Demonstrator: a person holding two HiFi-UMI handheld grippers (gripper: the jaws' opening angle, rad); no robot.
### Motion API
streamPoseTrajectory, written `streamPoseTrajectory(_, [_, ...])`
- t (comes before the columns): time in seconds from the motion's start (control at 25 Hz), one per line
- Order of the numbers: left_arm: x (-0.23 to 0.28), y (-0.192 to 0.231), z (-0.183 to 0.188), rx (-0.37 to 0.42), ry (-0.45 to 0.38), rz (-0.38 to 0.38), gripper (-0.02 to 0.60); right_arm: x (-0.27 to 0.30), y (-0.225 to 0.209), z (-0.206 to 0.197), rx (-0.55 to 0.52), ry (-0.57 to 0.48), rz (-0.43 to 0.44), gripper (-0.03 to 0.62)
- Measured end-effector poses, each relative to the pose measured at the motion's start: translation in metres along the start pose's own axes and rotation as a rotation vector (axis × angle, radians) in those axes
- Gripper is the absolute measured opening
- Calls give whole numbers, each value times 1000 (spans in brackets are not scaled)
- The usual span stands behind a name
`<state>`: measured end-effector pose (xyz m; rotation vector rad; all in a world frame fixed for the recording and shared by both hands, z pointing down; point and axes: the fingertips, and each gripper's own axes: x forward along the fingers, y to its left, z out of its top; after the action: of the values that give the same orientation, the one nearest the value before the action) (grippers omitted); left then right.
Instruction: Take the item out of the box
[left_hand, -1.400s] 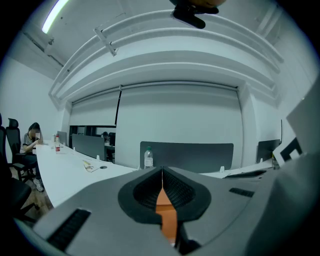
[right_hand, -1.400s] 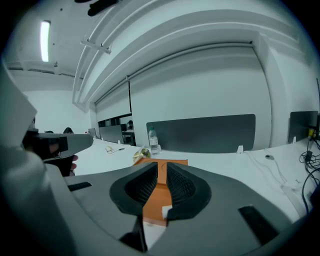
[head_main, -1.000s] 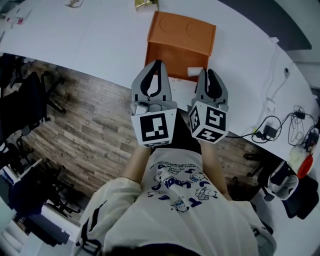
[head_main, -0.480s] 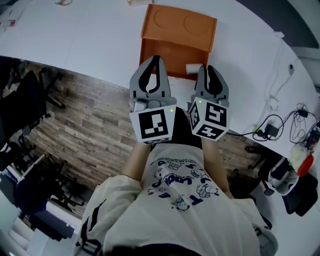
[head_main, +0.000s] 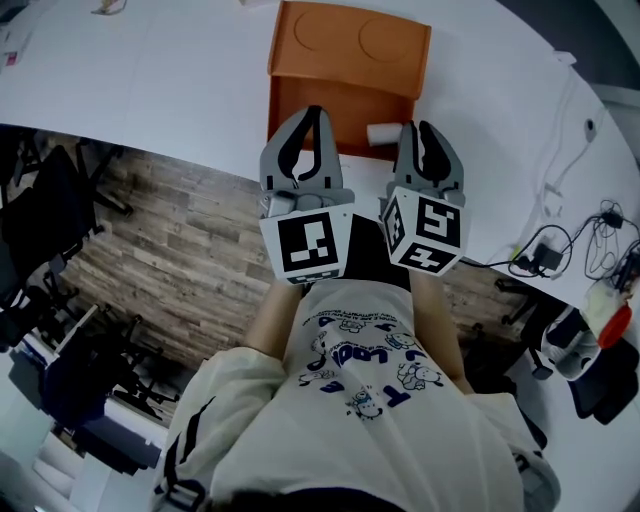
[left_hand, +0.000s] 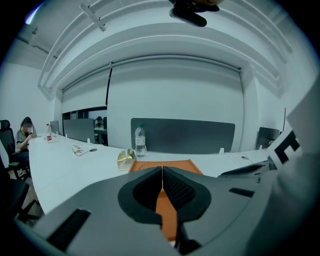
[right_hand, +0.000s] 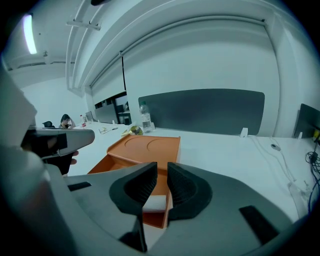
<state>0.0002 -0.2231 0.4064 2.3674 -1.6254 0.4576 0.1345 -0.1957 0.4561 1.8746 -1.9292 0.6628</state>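
An orange box (head_main: 350, 55) stands on the white table (head_main: 150, 80), its open side toward me. A small white item (head_main: 383, 133) lies in the box's open front at the right. My left gripper (head_main: 315, 115) hovers before the box's left part with its jaws pressed together and nothing in them; in the left gripper view (left_hand: 162, 170) the box (left_hand: 186, 164) shows beyond the tips. My right gripper (head_main: 421, 130) is just to the right of the white item. In the right gripper view (right_hand: 162, 170) a narrow gap stands between the pads, with the white item (right_hand: 154, 204) and the box (right_hand: 150, 147) beyond them.
The table's curved edge runs just under the grippers, with wood floor and office chairs (head_main: 60, 200) to the left. Cables and a charger (head_main: 545, 255) lie at the right. A water bottle (left_hand: 140, 140) and a gold packet (left_hand: 125, 157) stand behind the box. A person (left_hand: 25, 131) sits far left.
Both grippers have sunk a little and edged toward the box, which now sits higher in the head view. The jaws look the same as before.
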Motion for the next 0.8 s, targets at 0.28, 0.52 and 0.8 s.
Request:
streamPoseTrajectory(0.28, [18,-13,-20,50,101,-40,19,9,-14,-3,26,15,-13,57])
streamPoseTrajectory(0.52, [34,-33,-30,101,162,-127,20,16,-26,-6,47,31,-32,57])
streamPoseTrajectory(0.8, [47,-51,-40,155,220,-220,20,21,-42,-9,90,42,-69,57])
